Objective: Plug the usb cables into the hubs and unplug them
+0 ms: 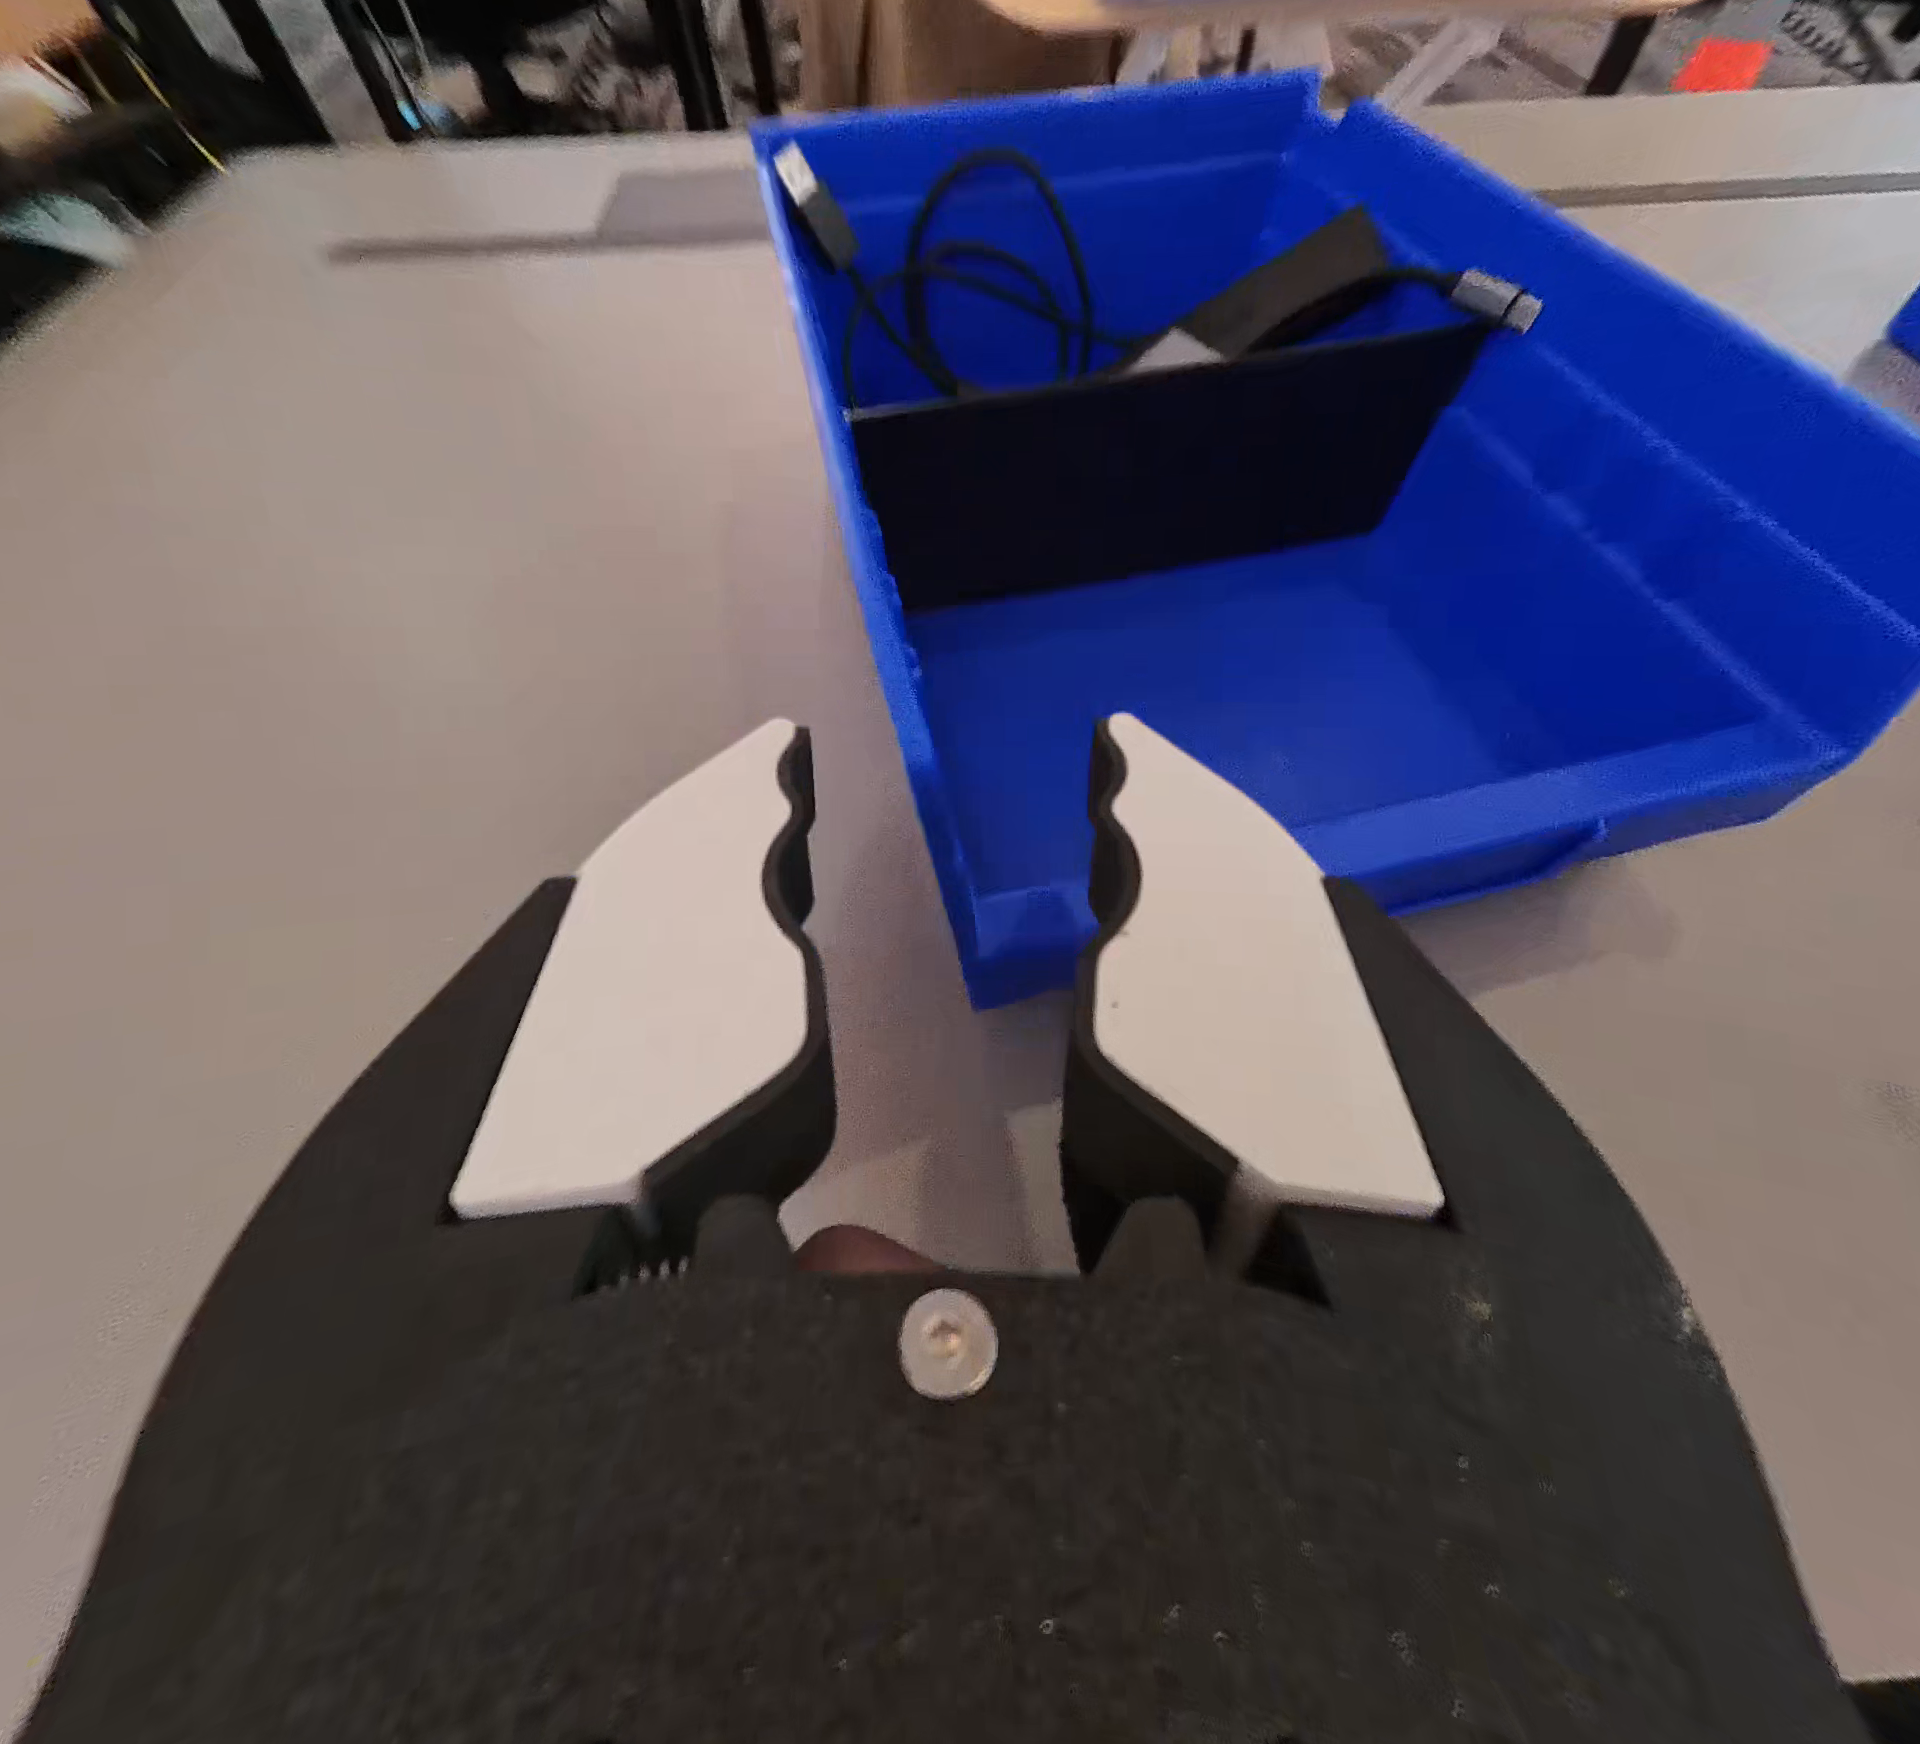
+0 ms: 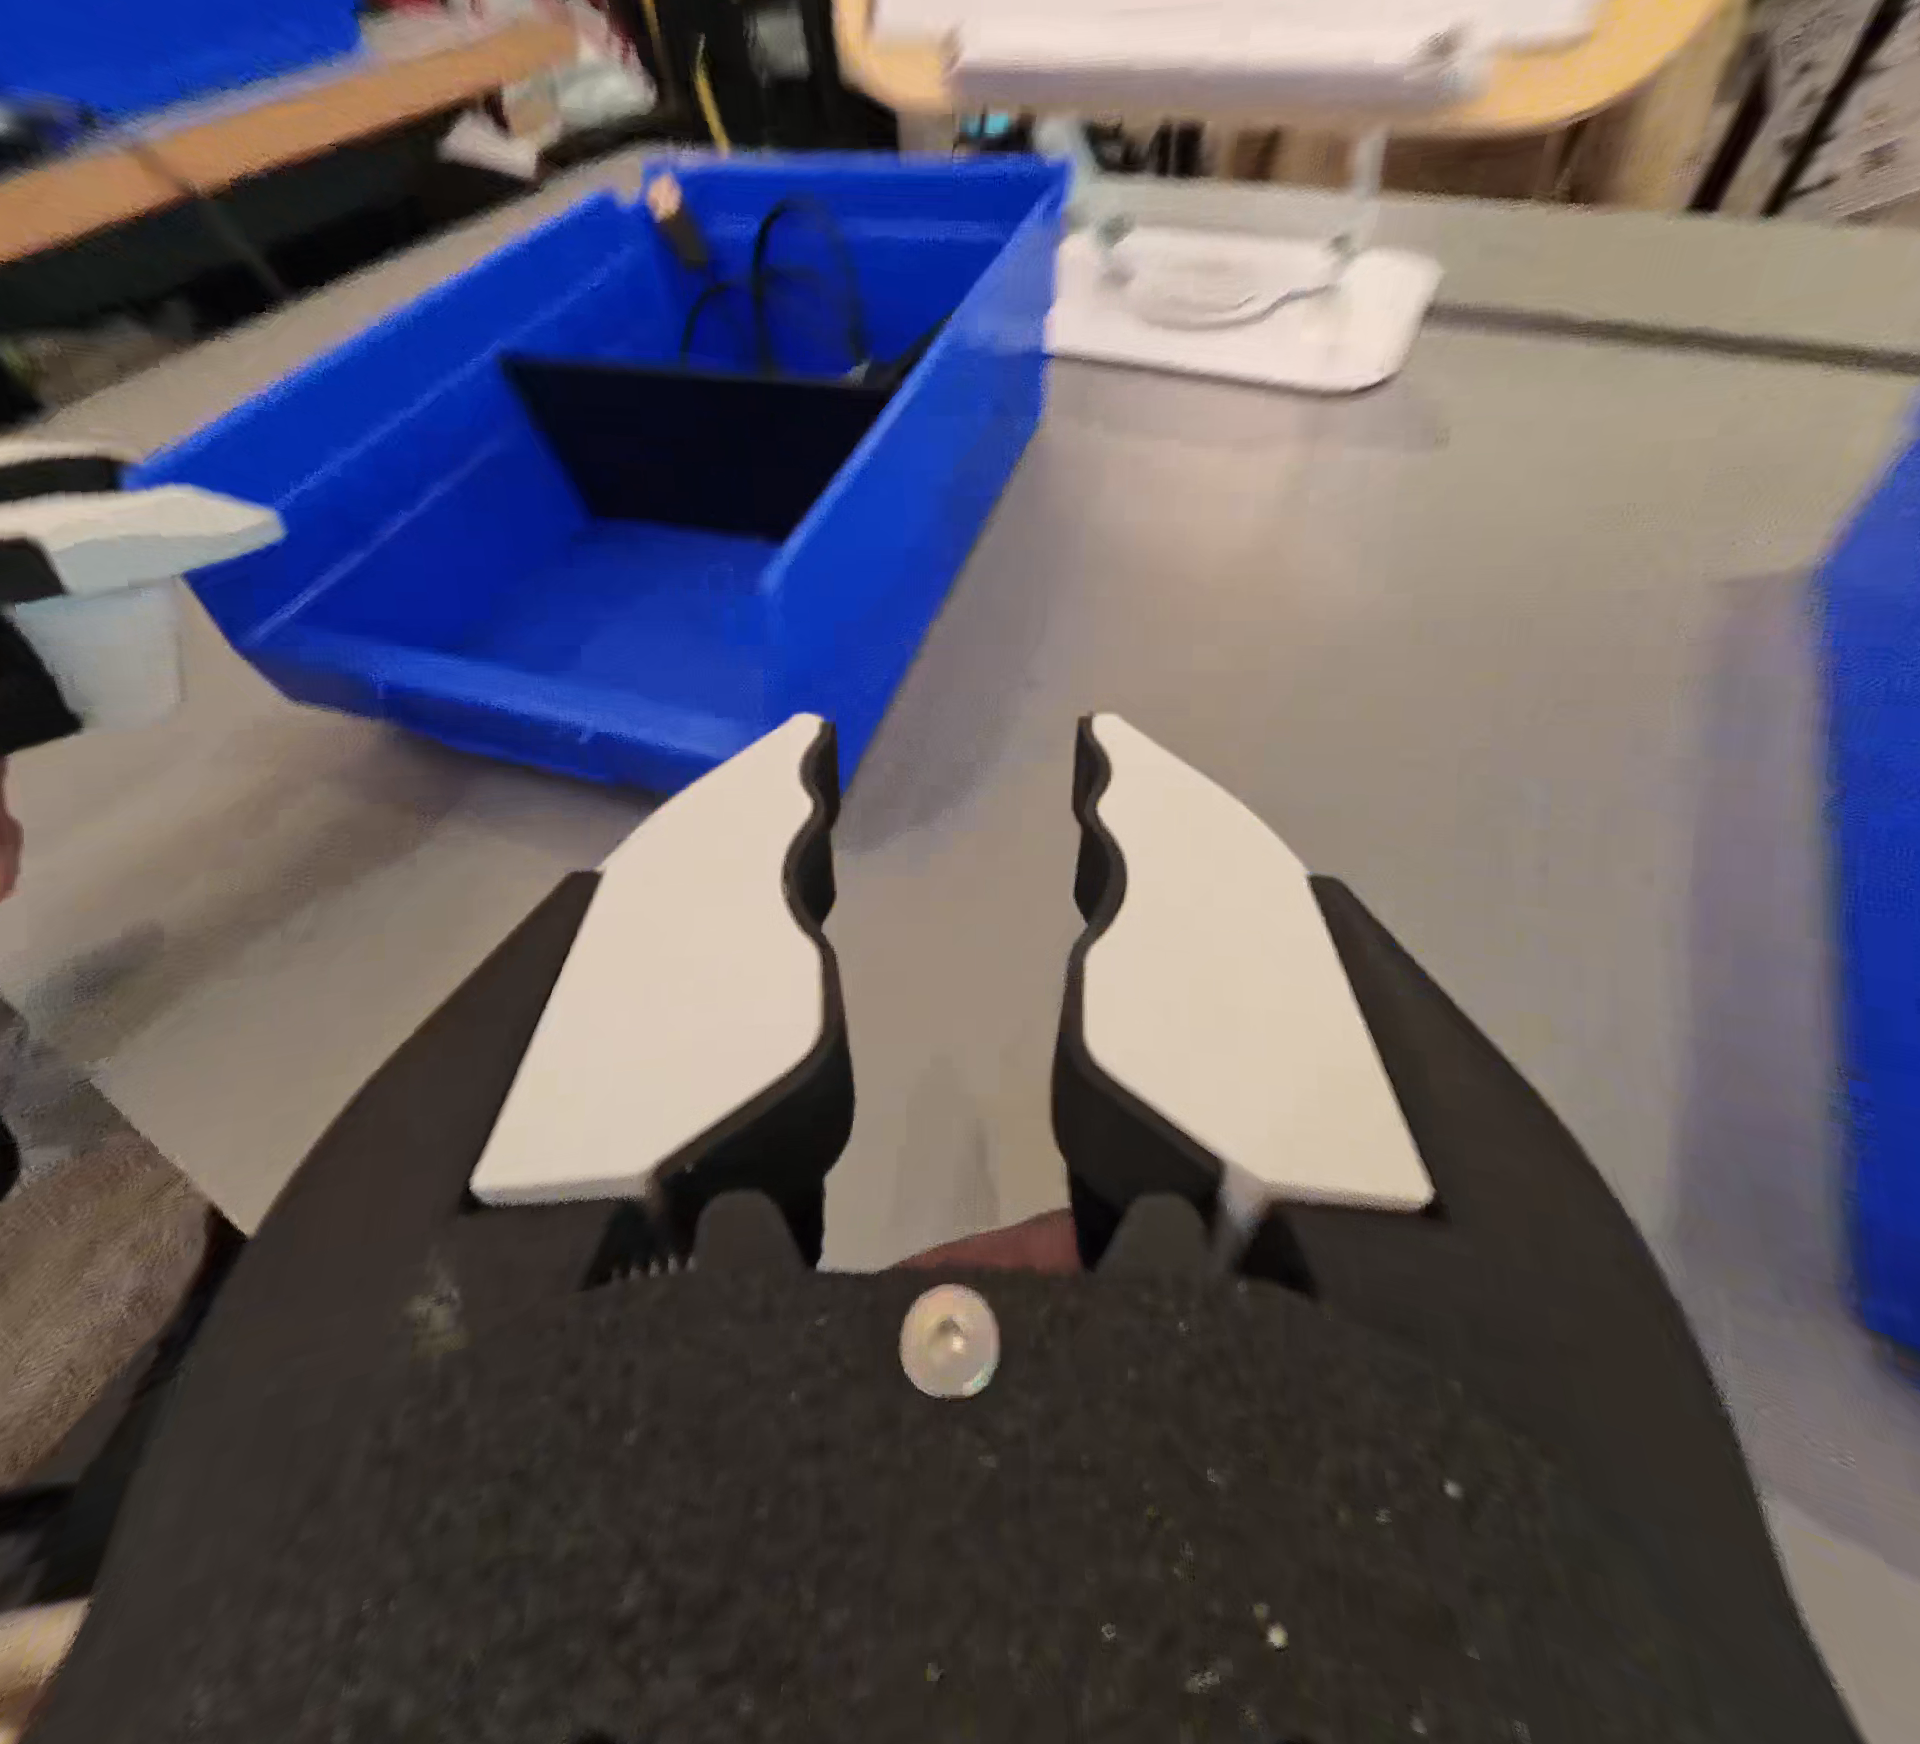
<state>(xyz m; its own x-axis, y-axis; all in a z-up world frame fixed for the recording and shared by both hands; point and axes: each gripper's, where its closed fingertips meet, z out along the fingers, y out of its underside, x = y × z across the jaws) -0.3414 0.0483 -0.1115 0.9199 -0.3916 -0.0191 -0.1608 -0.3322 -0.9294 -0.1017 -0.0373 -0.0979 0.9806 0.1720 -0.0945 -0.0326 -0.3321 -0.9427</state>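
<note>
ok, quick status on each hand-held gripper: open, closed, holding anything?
Left hand-held gripper: open, holding nothing, near corner of the blue bin behind the gap.
Right hand-held gripper: open, holding nothing, above the grey table.

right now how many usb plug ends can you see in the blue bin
2. One USB plug leans on the far left corner of the blue bin; the other plug overhangs its right wall. Both sit behind the black divider, which may hide more.

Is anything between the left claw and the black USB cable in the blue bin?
Yes: the bin's black divider panel stands upright between the open left claw and the coiled black USB cable in the far compartment.
</note>
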